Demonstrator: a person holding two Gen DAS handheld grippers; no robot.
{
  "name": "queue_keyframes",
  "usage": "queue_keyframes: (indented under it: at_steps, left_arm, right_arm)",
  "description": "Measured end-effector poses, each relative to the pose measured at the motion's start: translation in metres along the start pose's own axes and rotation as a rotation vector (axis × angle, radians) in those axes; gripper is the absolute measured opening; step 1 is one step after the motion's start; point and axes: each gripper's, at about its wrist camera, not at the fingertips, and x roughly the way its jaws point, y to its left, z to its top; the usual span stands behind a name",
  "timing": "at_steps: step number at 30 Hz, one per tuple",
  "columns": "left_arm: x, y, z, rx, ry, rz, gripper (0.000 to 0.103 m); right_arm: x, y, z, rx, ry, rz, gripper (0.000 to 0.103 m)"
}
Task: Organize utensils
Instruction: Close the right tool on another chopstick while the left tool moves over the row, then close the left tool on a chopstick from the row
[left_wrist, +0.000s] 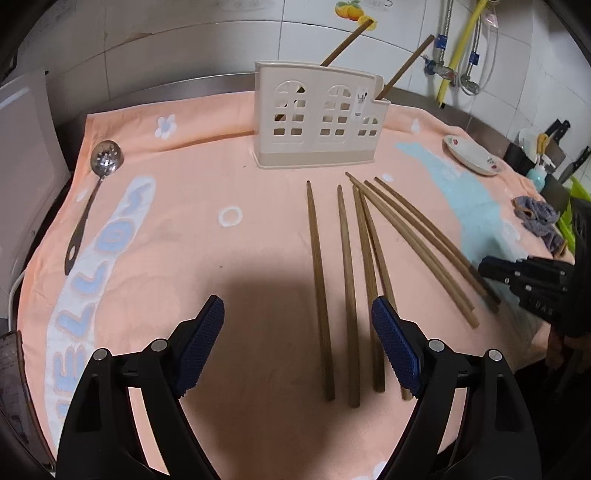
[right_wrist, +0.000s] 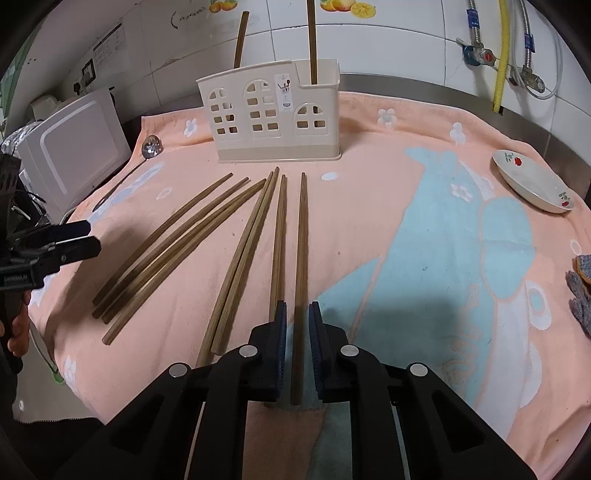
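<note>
Several wooden chopsticks lie fanned on the peach towel in front of a cream utensil holder, which has two chopsticks standing in it. My left gripper hovers open just above the towel, with two chopsticks lying in the gap between its fingers. In the right wrist view my right gripper is shut on the near end of the rightmost chopstick, which still lies flat. The holder stands straight ahead. A slotted metal spoon lies at the towel's left edge.
A flowered dish sits at the right of the towel, and a grey cloth lies at its right edge. A white appliance stands to the left. Pipes and taps run along the tiled back wall. Knives stand at the far right.
</note>
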Motion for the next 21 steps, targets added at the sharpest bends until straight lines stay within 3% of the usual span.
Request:
queue_keyframes:
  at_steps: [6,13,21]
  left_arm:
    - [0.006,-0.005,-0.009,0.029,0.012,0.014,0.079]
    - [0.018,-0.008,-0.012,0.021,0.049,-0.041,0.043]
    - [0.032,-0.011,-0.013,0.017,0.085,-0.061,0.024]
  right_arm:
    - [0.003,0.002,-0.002,-0.009,0.009,-0.008,0.009]
    - [0.006,0.000,-0.003,-0.002,0.021,-0.014,0.007]
    - [0.011,0.001,-0.004,-0.003,0.028,-0.008,0.007]
